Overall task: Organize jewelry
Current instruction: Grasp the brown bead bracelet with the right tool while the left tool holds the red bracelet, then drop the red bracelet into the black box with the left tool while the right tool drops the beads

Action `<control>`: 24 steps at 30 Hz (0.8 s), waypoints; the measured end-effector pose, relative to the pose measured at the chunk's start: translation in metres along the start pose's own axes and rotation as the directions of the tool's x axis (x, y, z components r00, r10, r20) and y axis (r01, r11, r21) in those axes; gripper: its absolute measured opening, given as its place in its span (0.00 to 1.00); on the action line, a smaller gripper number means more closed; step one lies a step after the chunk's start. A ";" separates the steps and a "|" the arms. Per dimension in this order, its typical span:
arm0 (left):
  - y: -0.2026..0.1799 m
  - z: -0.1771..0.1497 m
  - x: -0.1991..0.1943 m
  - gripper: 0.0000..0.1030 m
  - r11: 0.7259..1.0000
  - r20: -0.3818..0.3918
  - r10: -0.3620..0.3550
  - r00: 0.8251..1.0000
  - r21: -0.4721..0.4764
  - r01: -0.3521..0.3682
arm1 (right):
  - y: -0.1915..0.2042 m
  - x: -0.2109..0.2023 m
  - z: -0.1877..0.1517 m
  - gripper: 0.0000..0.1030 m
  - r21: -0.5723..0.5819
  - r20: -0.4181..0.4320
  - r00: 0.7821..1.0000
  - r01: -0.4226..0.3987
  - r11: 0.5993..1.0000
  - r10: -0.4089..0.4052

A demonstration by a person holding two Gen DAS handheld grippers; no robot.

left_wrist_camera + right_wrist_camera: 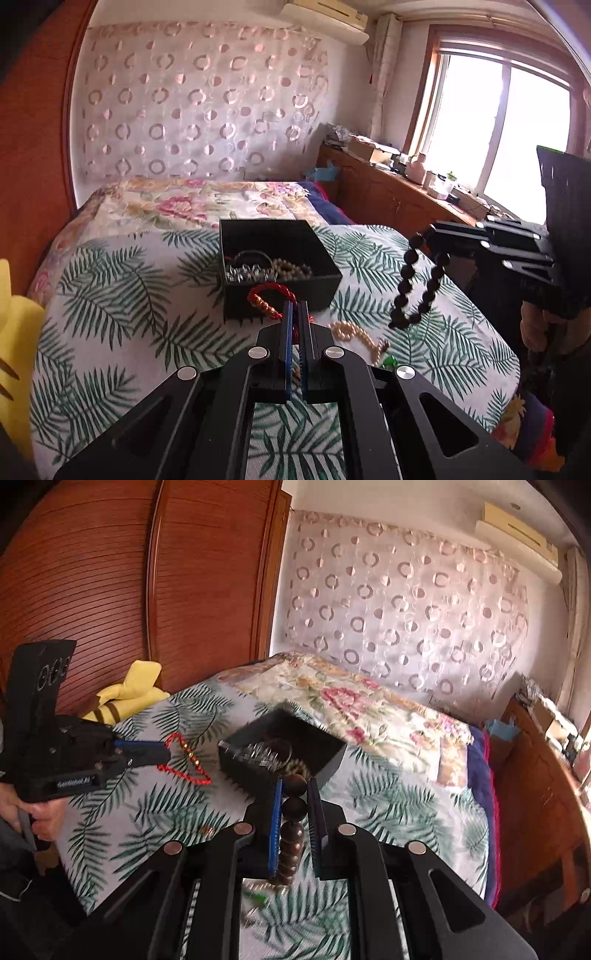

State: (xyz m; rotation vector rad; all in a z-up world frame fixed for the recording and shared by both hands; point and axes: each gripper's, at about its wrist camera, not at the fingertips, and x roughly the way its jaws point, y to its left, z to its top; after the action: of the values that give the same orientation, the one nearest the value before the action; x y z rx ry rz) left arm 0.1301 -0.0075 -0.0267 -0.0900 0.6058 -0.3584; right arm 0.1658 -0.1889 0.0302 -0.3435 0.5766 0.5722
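Note:
A black open box [280,236] stands on the leaf-print bed cover and holds a crystal bracelet [248,274], a bead strand [291,267] and a dark bangle. My left gripper [295,306] is shut on a red braided cord bracelet [267,299], held just in front of the box; it shows in the right wrist view [186,758] too. My right gripper [294,786] is shut on a dark wooden bead bracelet [293,808], which hangs from it to the right of the box [419,280]. A pearl strand [354,334] lies on the cover near a green piece [388,361].
The box [325,753] sits mid-bed. A yellow plush toy [129,698] lies at the left edge by a wooden wardrobe [110,572]. A floral quilt [184,203] covers the far bed. A cluttered wooden cabinet [399,188] runs under the window on the right.

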 end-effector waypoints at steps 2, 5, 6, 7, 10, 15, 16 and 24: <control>0.000 0.008 0.002 0.02 1.000 0.005 0.005 1.000 0.011 -0.005 | -0.003 0.004 0.009 0.14 -0.006 0.009 1.000 -0.002 1.000 0.002; -0.001 0.016 0.006 0.02 1.000 0.011 0.011 1.000 0.025 -0.011 | -0.009 0.014 0.027 0.14 -0.010 0.023 1.000 -0.003 1.000 0.003; -0.001 0.018 0.007 0.02 1.000 0.012 0.012 1.000 0.027 -0.012 | -0.010 0.016 0.032 0.15 -0.008 0.027 1.000 -0.005 1.000 0.005; -0.002 0.023 0.010 0.02 0.999 0.015 0.014 1.000 0.031 -0.014 | -0.013 0.021 0.038 0.15 -0.005 0.032 0.999 -0.008 1.000 0.009; -0.002 0.029 0.013 0.02 0.999 0.021 0.020 1.000 0.041 -0.020 | -0.018 0.037 0.050 0.15 0.005 0.024 0.999 -0.021 1.000 0.021; 0.002 0.042 0.025 0.02 0.998 0.019 0.031 0.999 0.050 -0.032 | -0.019 0.074 0.057 0.15 0.004 -0.021 0.999 -0.037 0.999 0.037; 0.003 0.044 0.029 0.02 0.998 0.017 0.036 0.999 0.052 -0.036 | -0.017 0.080 0.057 0.15 0.007 -0.030 0.999 -0.039 0.999 0.039; 0.012 0.055 0.061 0.02 0.996 -0.026 0.060 0.998 0.061 -0.058 | -0.022 0.127 0.046 0.15 0.092 -0.119 0.990 -0.064 0.994 0.075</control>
State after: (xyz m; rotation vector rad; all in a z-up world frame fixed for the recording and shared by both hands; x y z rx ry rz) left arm 0.2114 -0.0193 -0.0168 -0.0094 0.6235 -0.3205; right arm 0.2856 -0.1335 -0.0065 -0.2770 0.7322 0.5933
